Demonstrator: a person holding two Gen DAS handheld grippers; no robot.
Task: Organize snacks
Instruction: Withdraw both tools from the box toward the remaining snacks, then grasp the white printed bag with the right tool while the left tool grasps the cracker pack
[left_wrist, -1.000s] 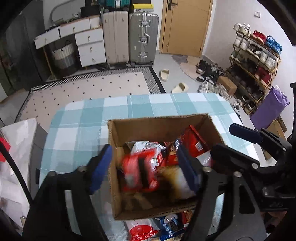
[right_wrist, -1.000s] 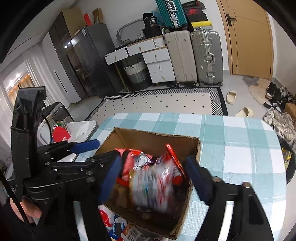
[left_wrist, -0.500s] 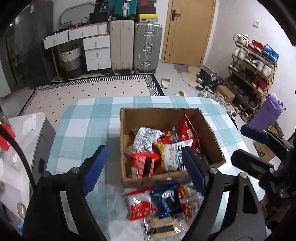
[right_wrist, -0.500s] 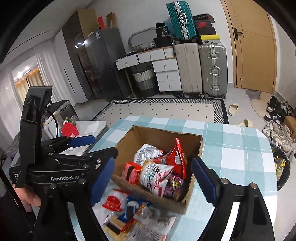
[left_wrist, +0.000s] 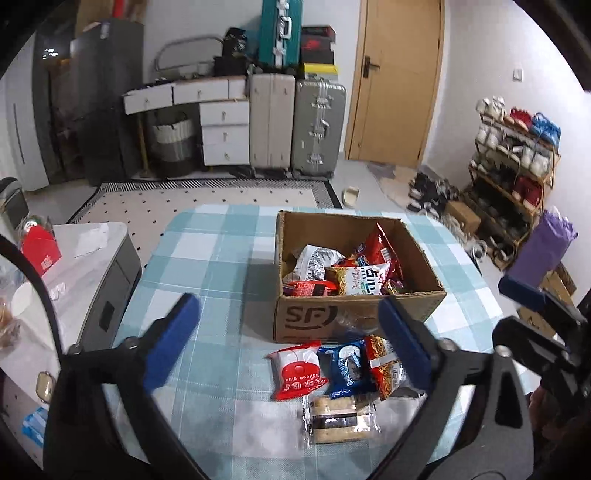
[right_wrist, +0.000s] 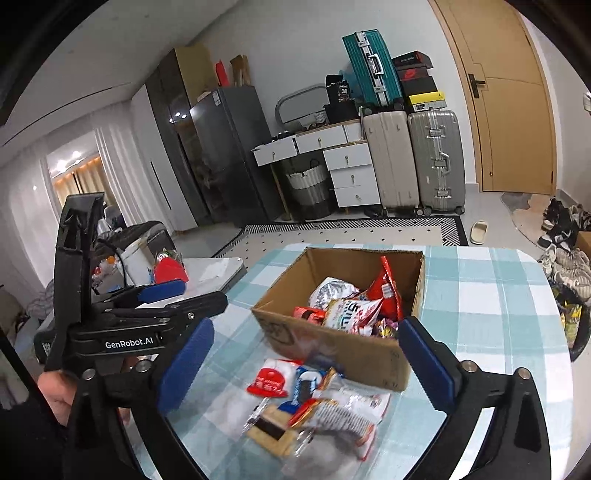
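The loose snack packets (left_wrist: 334, 373) lie in a huddle on the checked tabletop (left_wrist: 207, 258), just at the six o'clock side of the cardboard box (left_wrist: 354, 314), which already holds several bags. The left gripper (left_wrist: 291, 343) has just spread wide, nothing between its pads; the packets sit at about its five o'clock. The right gripper (right_wrist: 310, 365), likewise just opened and empty, has them dead ahead, so it looks the handier.
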